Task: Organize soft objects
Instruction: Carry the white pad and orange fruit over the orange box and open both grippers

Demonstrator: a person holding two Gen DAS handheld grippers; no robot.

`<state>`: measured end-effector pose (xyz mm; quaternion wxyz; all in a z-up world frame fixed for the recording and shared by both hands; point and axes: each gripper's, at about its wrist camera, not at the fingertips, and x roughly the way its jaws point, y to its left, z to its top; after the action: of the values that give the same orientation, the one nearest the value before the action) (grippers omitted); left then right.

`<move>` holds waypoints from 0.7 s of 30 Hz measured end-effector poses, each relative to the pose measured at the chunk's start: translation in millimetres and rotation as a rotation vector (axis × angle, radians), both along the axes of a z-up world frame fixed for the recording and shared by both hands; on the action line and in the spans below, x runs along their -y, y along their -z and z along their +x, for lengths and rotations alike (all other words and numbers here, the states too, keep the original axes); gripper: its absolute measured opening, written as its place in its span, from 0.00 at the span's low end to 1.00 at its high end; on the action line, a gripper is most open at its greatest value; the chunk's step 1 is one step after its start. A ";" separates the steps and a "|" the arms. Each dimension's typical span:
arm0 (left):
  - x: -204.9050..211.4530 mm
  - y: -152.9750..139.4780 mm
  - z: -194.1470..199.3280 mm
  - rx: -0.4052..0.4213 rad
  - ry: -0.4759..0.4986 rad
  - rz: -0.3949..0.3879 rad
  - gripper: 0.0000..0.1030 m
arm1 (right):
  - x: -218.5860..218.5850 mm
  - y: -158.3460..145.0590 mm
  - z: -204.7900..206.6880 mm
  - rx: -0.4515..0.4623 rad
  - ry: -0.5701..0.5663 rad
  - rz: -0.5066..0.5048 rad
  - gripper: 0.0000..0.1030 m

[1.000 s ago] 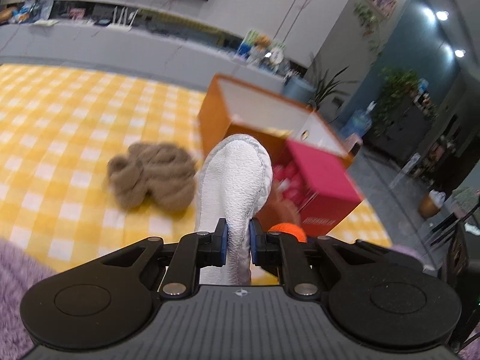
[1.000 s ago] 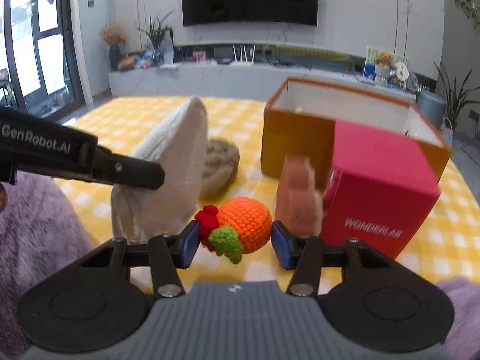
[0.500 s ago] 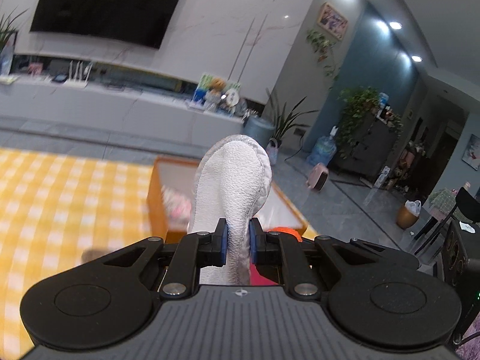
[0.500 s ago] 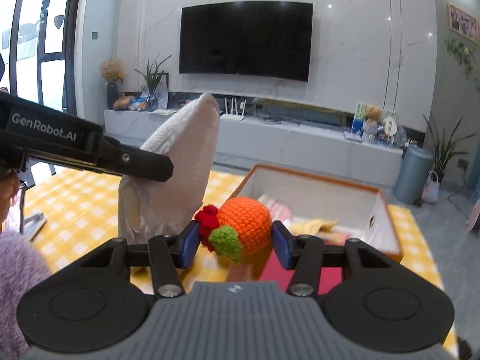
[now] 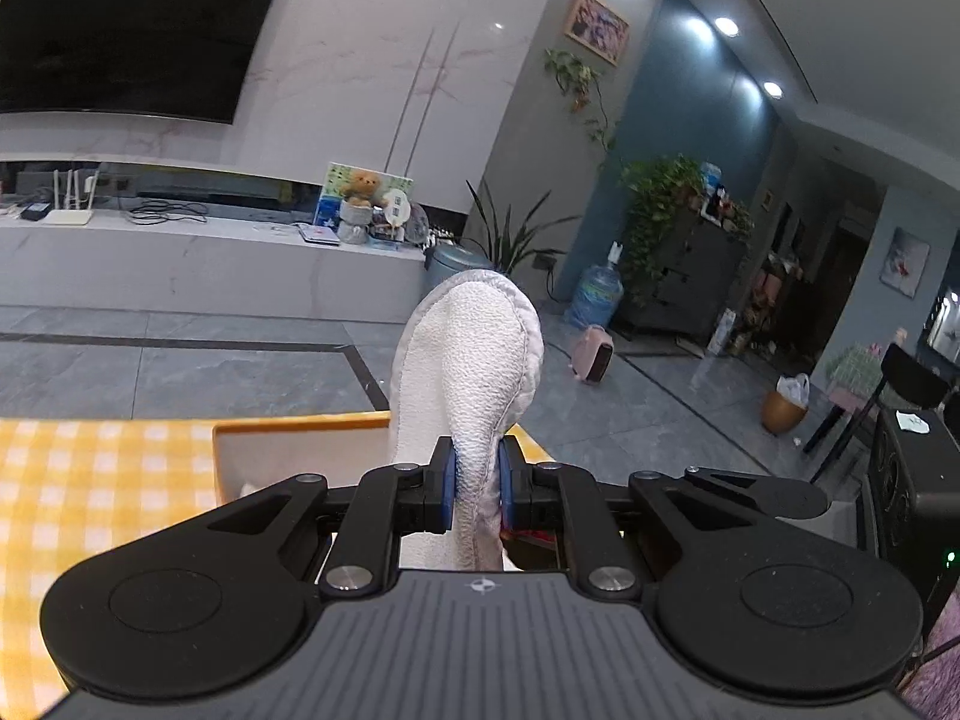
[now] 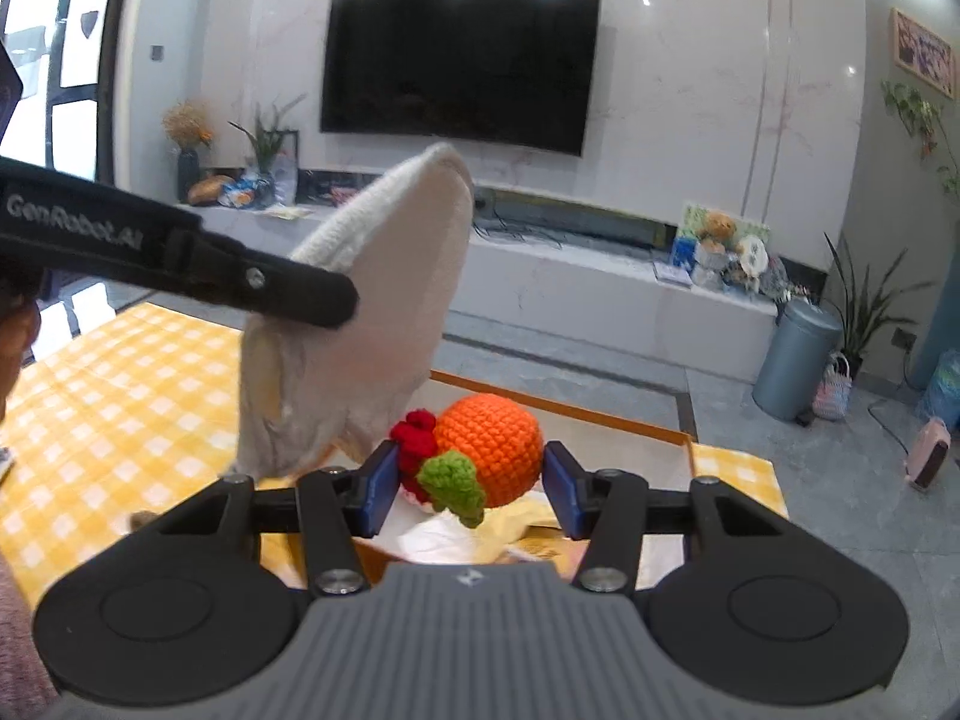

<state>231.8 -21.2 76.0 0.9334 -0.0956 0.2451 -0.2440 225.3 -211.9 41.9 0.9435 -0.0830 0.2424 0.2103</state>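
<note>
Right wrist view: we've got the crochet orange [image 6: 489, 449] and white slipper [image 6: 384, 324] clamped above the box [image 6: 600, 426], drop pending.

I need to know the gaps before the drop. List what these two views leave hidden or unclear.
- Left wrist view: most of the orange box interior, blocked by the left hand-held gripper and the white slipper it clamps.
- Right wrist view: the box contents, hidden behind the crochet orange in the right hand-held gripper; only pale crumpled pieces show.
- Right wrist view: small brown object at the tablecloth's lower left, blurred.
</note>
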 end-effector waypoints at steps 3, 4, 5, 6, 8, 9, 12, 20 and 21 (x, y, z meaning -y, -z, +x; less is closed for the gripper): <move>5.2 4.2 22.4 -0.008 0.007 0.041 0.15 | 6.7 6.5 23.0 -0.034 0.027 -0.011 0.50; 8.8 6.5 30.7 -0.015 0.010 0.054 0.15 | 8.8 10.5 31.1 -0.046 0.035 -0.015 0.50; 12.6 10.2 38.0 -0.022 0.018 0.070 0.15 | 9.9 15.1 37.9 -0.060 0.040 -0.017 0.50; 16.2 14.8 45.5 -0.034 0.023 0.086 0.15 | 11.0 19.1 44.3 -0.074 0.045 -0.016 0.50; 23.9 27.9 59.9 -0.078 0.019 0.125 0.15 | 12.4 29.7 57.6 -0.109 0.053 -0.003 0.50; 26.2 34.3 65.3 -0.106 0.009 0.147 0.15 | 13.2 35.1 64.7 -0.131 0.056 0.009 0.50; 28.6 61.7 78.2 -0.197 -0.004 0.188 0.15 | 13.1 49.2 81.2 -0.196 0.055 0.054 0.50; 6.1 117.2 93.7 -0.365 -0.026 0.156 0.15 | -7.7 81.4 113.1 -0.326 0.014 0.060 0.50; 2.2 120.1 94.2 -0.379 -0.032 0.151 0.15 | -11.4 85.0 115.6 -0.342 0.010 0.046 0.50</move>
<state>326.0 -23.4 -44.1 0.8788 -0.0736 0.4324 -0.1878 340.8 -200.5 -43.1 0.8911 -0.0230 0.3950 0.2222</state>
